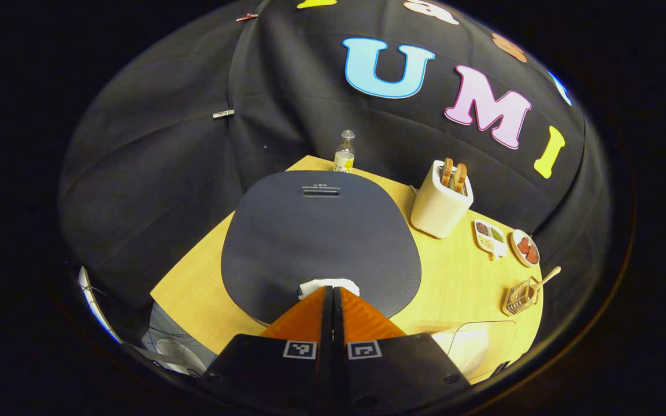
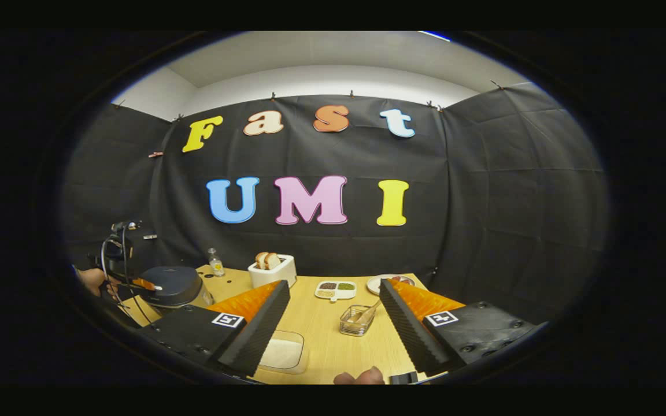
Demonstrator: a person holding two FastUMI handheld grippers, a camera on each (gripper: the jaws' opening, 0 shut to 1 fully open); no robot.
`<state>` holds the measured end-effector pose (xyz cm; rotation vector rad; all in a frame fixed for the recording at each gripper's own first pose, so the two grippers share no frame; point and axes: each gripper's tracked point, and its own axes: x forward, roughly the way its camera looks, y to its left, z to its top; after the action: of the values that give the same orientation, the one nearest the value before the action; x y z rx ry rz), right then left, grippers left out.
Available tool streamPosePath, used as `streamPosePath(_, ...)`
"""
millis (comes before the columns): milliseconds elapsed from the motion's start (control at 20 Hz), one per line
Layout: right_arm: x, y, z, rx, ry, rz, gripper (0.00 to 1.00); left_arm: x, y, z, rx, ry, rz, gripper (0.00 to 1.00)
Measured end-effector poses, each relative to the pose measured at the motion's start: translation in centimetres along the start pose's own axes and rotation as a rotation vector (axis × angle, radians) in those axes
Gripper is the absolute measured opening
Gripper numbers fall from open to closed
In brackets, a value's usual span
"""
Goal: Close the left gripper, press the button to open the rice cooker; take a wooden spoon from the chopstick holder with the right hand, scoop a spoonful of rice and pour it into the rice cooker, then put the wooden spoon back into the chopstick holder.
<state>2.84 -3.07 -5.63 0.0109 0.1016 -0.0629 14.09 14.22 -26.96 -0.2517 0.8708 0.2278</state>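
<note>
Left hand-held gripper (image 1: 333,289) closed at the rice cooker's button; right hand-held gripper (image 2: 333,306) open above the worktop.

In the left gripper view, the two fingers are pressed together, their tips at the white button (image 1: 329,286) on the front edge of the dark rice cooker (image 1: 318,237), whose lid is down. The cooker sits on the wooden worktop (image 1: 454,283), with a small glass bottle (image 1: 344,152) behind it and a white toaster (image 1: 441,202) holding bread slices to its right. In the right gripper view, the jaws stand wide apart and hold nothing. Between them sits the wire chopstick holder (image 2: 357,319) with the wooden spoon (image 2: 366,314) leaning in it. A clear container of rice (image 2: 282,352) lies just beside the view's left finger. A divided dish of grains (image 2: 336,289) and a plate (image 2: 388,283) sit farther back.
</note>
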Motion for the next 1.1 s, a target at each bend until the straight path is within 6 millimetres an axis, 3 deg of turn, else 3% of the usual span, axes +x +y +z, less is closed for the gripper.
streamPosePath(200, -0.1, -0.8, -1.0, 0.03, 0.018, -0.021, 0.98, -0.1, 0.1, 0.3, -0.075, -0.024, -0.09, 0.06)
streamPosePath(300, -0.1, -1.1, -1.6, 0.037, 0.024, -0.026, 0.98, -1.0, 0.6, 1.4, -0.057, -0.143, -0.108, 0.05)
streamPosePath(400, -0.2, -1.5, -2.4, 0.047, 0.035, -0.032, 1.0, -1.8, 0.0, 1.1, -0.026, -0.157, -0.139, 0.03)
streamPosePath(500, -0.2, -1.5, -3.7, 0.061, 0.061, -0.032, 0.98, -1.0, -0.1, 0.6, -0.005, -0.118, -0.125, 0.05)
streamPosePath(600, -0.4, -1.7, -4.7, 0.07, 0.089, -0.033, 0.98, -0.3, -0.4, 2.1, -0.006, -0.133, -0.118, 0.05)
streamPosePath(700, -0.3, -2.3, -4.5, 0.073, 0.079, -0.039, 0.98, 0.5, 0.2, 0.6, 0.018, -0.044, -0.079, 0.05)
streamPosePath(800, -0.4, -2.8, -4.9, 0.068, 0.082, -0.045, 0.98, 0.5, 0.1, 0.9, 0.049, -0.047, -0.081, 0.05)
streamPosePath(950, -0.4, -3.1, -5.4, 0.078, 0.095, -0.05, 0.98, 0.8, 0.4, 0.1, -0.049, 0.001, -0.097, 0.06)
streamPosePath(1100, -0.2, -2.7, -4.9, 0.082, 0.093, -0.035, 0.98, 0.4, 0.3, 1.4, -0.078, -0.018, -0.121, 0.05)
